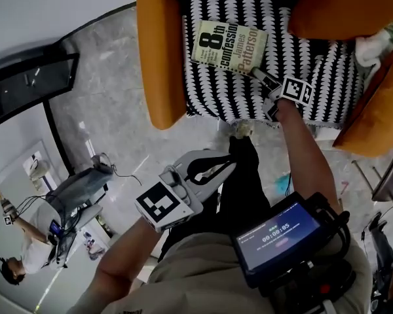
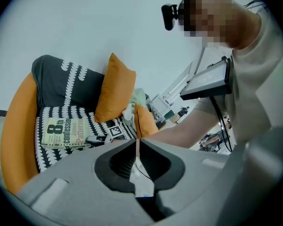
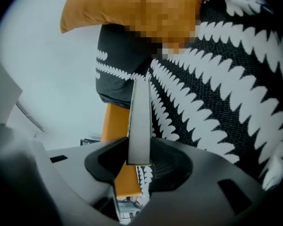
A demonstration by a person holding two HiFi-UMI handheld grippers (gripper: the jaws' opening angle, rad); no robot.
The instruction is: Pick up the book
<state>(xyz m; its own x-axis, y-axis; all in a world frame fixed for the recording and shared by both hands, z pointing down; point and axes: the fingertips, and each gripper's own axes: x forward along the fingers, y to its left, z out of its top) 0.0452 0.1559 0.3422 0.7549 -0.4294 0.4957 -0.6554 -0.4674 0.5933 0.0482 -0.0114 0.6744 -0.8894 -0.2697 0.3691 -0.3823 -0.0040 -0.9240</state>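
Left tool (image 1: 226,165), lower centre, clenched on nothing, well off. Book (image 1: 229,48) lies upper centre on the bench (image 1: 314,57) (patterned armchair seat), long axis across frame; right tool (image 1: 259,77) clenched on its right end, so prob. lift w/ right.

We count one book (image 1: 229,47) and one chair (image 1: 158,57). We count two grippers: a left gripper (image 1: 213,167) and a right gripper (image 1: 265,82). There are two orange cushions, a big cushion (image 2: 115,88) and a small cushion (image 2: 144,121). We see one screen (image 1: 278,234), and one person (image 1: 26,254) in the background.
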